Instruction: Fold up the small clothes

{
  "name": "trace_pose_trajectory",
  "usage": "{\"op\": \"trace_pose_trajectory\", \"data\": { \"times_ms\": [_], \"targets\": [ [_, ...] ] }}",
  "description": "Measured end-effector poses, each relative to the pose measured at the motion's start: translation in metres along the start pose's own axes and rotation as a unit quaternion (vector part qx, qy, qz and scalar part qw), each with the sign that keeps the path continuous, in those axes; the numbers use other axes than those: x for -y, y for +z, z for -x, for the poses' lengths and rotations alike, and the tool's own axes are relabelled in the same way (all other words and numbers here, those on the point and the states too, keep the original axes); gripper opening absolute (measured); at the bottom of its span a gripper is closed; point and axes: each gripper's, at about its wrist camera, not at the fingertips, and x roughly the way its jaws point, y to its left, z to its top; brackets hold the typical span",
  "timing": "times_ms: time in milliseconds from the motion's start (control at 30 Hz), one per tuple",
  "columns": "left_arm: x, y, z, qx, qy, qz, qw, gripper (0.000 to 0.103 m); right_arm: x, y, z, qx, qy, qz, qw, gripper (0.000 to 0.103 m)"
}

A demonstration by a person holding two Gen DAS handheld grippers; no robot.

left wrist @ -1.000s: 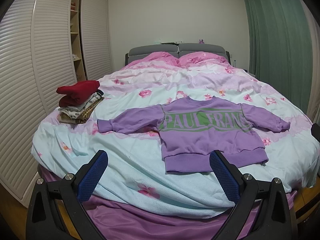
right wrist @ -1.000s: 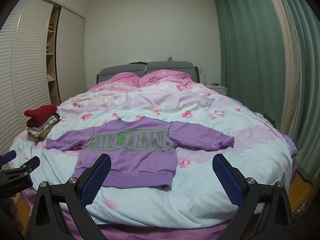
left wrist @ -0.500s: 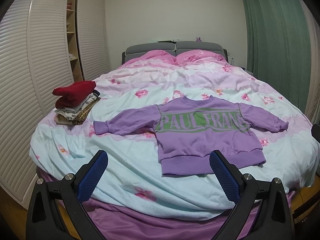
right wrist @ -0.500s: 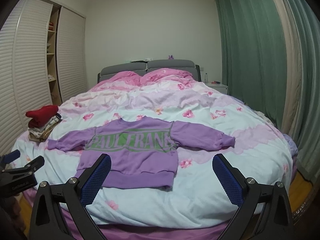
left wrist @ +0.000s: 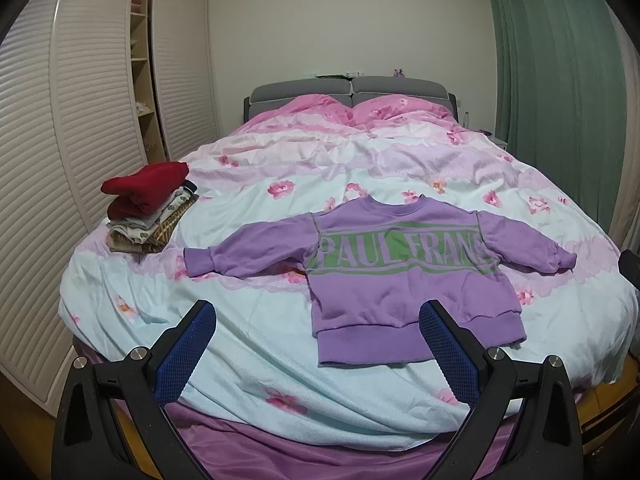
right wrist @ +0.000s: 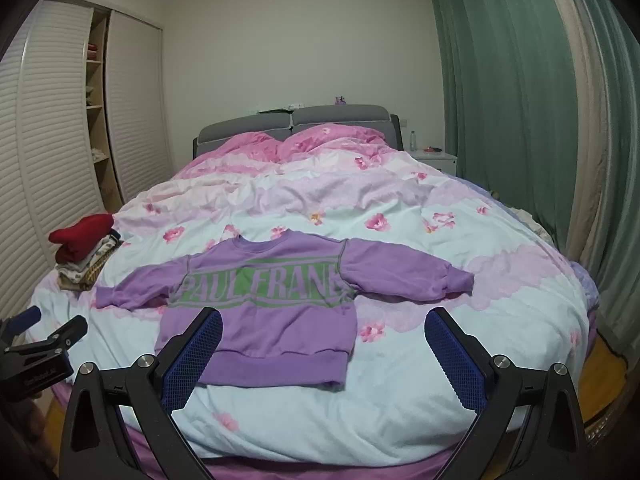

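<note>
A small purple sweatshirt (left wrist: 400, 276) with green "PAUL FRANK" lettering lies flat on the bed, front up, both sleeves spread out; it also shows in the right wrist view (right wrist: 276, 300). My left gripper (left wrist: 316, 324) is open and empty, held short of the foot of the bed, left of the hem. My right gripper (right wrist: 324, 334) is open and empty, held before the sweatshirt's lower right part. The left gripper also shows at the left edge of the right wrist view (right wrist: 44, 332).
A stack of folded clothes topped by a red garment (left wrist: 150, 204) sits at the bed's left edge. The floral duvet (left wrist: 280, 320) covers the bed. Louvered wardrobe doors (left wrist: 40, 160) stand left, green curtains (right wrist: 520, 120) right, a nightstand (right wrist: 434, 158) beyond.
Both grippers have shifted slightly; in the left view the scene slides a little right and down. The sweatshirt has not moved and both grippers stay open.
</note>
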Motion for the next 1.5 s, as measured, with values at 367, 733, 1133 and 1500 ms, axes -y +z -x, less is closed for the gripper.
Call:
{"op": "trace_pose_trajectory", "data": {
  "times_ms": [367, 733, 1133, 1500],
  "targets": [
    [-0.002, 0.02, -0.002, 0.0, 0.004, 0.004, 1.0, 0.103, 0.005, 0.016, -0.005, -0.009, -0.001, -0.004, 1.0, 0.102],
    [0.002, 0.023, -0.009, -0.006, 0.0, -0.001, 1.0, 0.103, 0.01, 0.021, -0.014, -0.022, -0.001, -0.01, 1.0, 0.102],
    [0.009, 0.03, -0.029, -0.017, -0.004, -0.006, 0.9998, 0.103, 0.012, 0.024, -0.028, -0.028, -0.001, -0.01, 1.0, 0.102],
    [0.024, 0.041, -0.052, -0.021, -0.012, -0.011, 0.9997, 0.103, 0.023, 0.028, -0.056, -0.041, -0.011, -0.024, 0.999, 0.102]
  ]
}}
